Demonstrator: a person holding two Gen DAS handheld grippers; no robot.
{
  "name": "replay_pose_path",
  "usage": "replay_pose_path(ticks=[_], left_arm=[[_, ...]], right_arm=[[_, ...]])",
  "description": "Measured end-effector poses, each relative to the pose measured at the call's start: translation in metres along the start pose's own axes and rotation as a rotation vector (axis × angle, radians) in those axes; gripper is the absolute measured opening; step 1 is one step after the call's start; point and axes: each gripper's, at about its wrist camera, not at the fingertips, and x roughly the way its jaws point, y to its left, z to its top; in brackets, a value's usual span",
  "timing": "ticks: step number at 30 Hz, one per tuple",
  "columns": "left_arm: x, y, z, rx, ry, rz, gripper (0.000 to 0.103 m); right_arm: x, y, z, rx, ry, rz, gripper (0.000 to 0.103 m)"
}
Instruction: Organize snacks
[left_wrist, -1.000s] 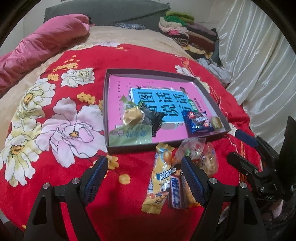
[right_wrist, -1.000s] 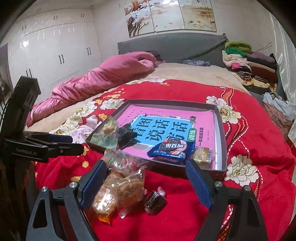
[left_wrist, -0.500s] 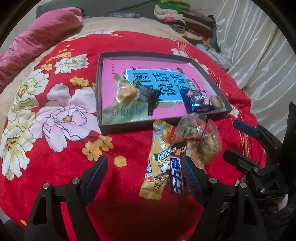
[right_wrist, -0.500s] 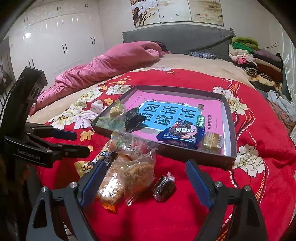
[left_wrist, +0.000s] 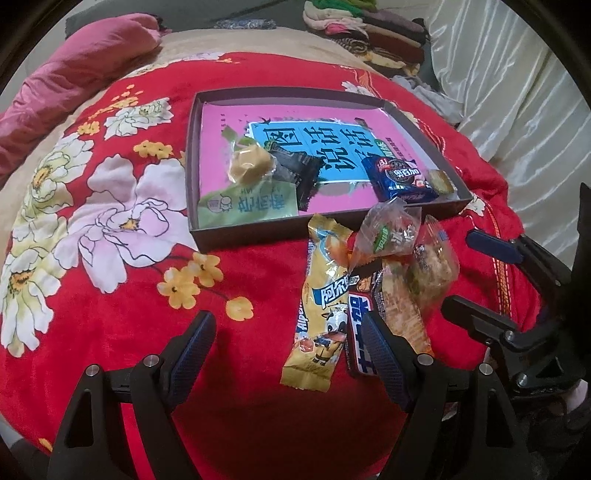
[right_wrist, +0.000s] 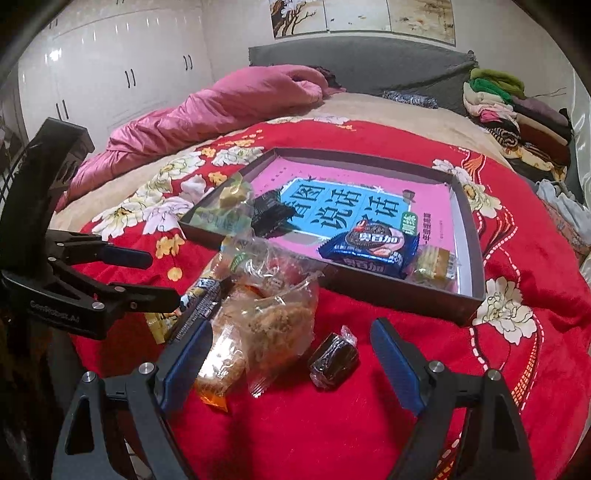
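Red floral blanket (left_wrist: 122, 332) on bed; loose snack pile (right_wrist: 258, 306) lower centre, just below box tray (right_wrist: 476, 254). Left tongs (left_wrist: 284, 354) and right tongs (right_wrist: 291, 354) both released, empty. Step: approaching pile. Next: right closes on dark candy (right_wrist: 334, 360), lifts into tray.

A big red blanket (right_wrist: 332, 424) with white and yellow flowers covers the bed. A pink quilt (right_wrist: 221, 107) lies bunched at the bed's far left edge. Folded clothes (right_wrist: 517, 107) sit stacked at the far right corner. White cupboards (right_wrist: 110, 66) stand behind.
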Motion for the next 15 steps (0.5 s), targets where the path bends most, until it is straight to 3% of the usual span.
replay_pose_path(ticks=[10, 15], left_arm=[[0.011, -0.002, -0.003, 0.007, 0.012, -0.018, 0.075], [0.017, 0.0, -0.002, -0.002, 0.019, -0.03, 0.063]], right_arm=[[0.017, -0.001, -0.001, -0.032, 0.036, -0.027, 0.087], [0.024, 0.001, -0.002, -0.051, 0.049, -0.022, 0.079]])
